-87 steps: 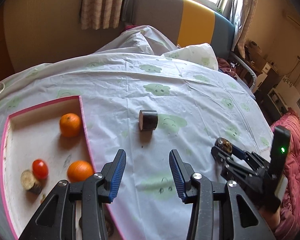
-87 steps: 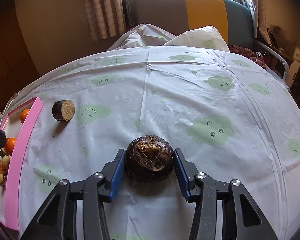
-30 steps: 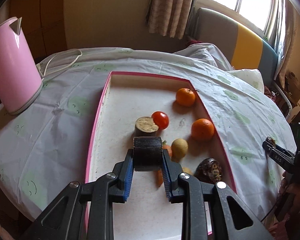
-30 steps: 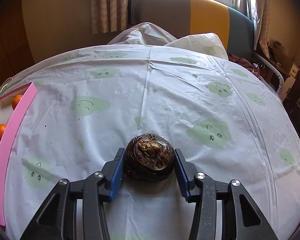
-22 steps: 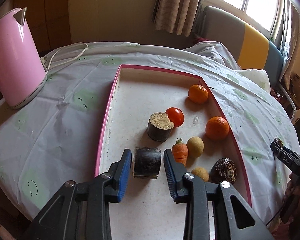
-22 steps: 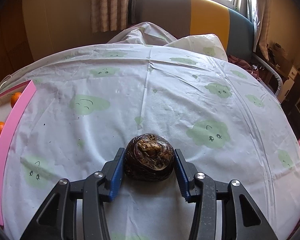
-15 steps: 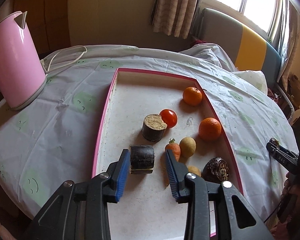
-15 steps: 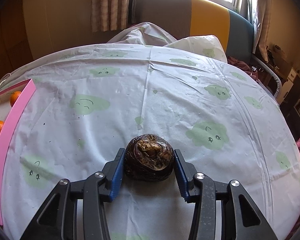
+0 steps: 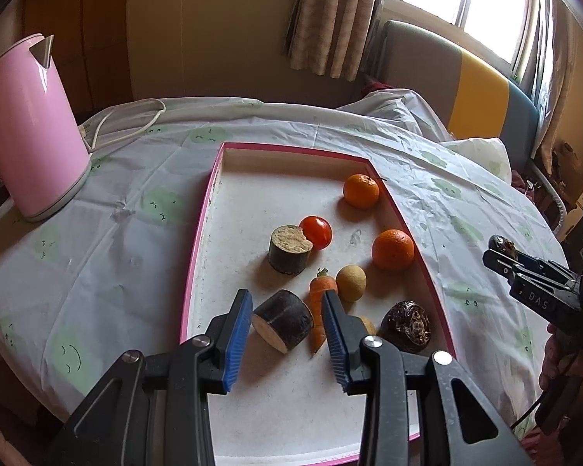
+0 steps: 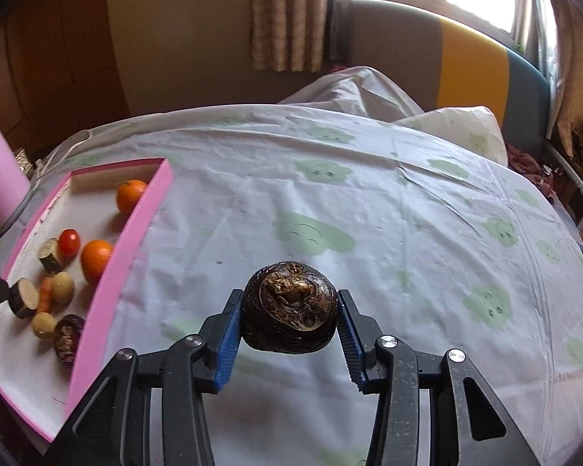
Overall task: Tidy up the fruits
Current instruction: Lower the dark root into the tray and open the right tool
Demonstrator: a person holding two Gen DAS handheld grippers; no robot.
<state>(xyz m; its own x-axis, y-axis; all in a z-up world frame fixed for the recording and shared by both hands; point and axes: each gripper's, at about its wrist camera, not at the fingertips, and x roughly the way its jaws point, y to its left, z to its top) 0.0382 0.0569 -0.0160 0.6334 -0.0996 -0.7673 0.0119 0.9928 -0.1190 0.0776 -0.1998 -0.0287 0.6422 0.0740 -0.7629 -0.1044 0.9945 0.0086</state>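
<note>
Two tongs in use. Left gripper [image 9: 285, 324]: jaws just opened, released, dark cut cylinder piece [image 9: 283, 325] lying loose between them inside pink-rimmed white cardboard tray [image 9: 198, 248], orange carrot [image 9: 318, 310] just right. Right gripper [image 10: 289, 328]: clenched on dark brown ridged round fruit [image 10: 290, 312] above white cloud-print tablecloth [image 10: 408, 233]; tray far left. Step: delivery; next likely carrying leftward, releasing

Kettle [image 9: 31, 132] glossy pink plastic; tablecloth [image 10: 369, 209] thin creased sheet; tomato [image 9: 317, 230] shiny, smooth; tray [image 9: 202, 240] floor matt, scuffed.
</note>
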